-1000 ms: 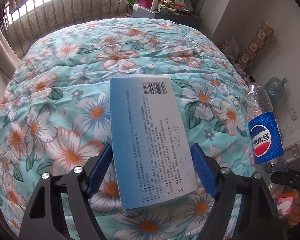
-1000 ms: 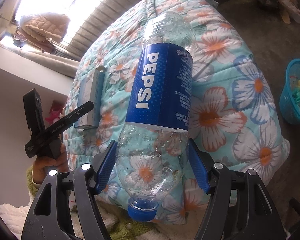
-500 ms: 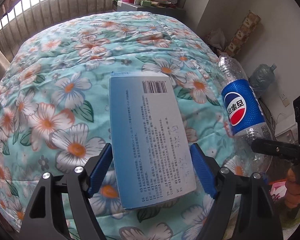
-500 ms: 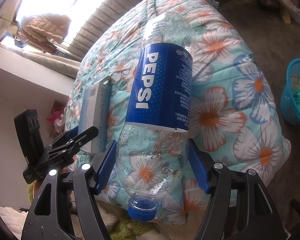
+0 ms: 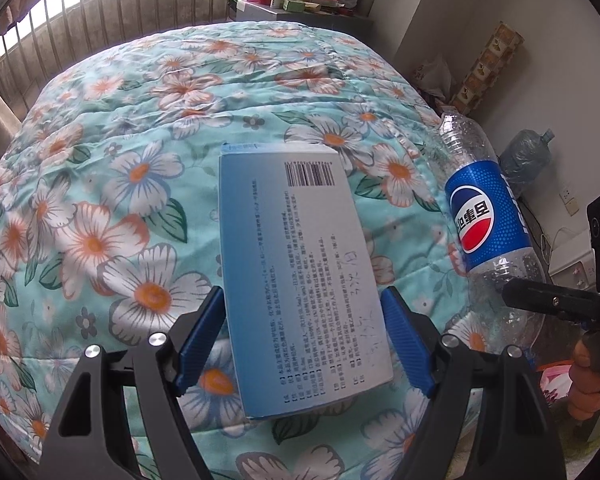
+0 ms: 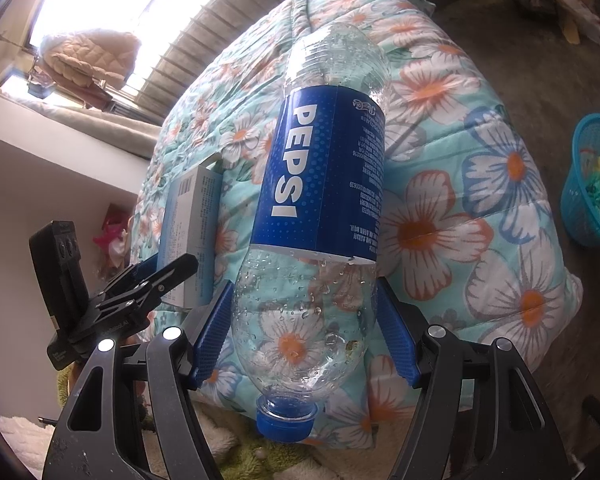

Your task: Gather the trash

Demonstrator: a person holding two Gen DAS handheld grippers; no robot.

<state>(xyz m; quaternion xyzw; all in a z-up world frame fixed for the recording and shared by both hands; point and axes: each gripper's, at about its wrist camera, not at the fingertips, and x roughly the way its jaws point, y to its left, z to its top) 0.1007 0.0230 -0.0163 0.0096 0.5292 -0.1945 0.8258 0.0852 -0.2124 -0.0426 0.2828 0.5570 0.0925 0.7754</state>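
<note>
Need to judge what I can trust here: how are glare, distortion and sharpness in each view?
Left wrist view: strong fisheye bulge in the floral quilt, even daylight, print on the blue box sharp. Right wrist view: window blown out at upper left, Pepsi bottle sharp, teal basket at the right edge soft.

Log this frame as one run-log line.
left gripper: shut on blue box | right gripper: shut on Pepsi bottle | basket: not reached

bright window (image 6: 112,4) glare, soft daylight, fisheye bending and dark corners
</note>
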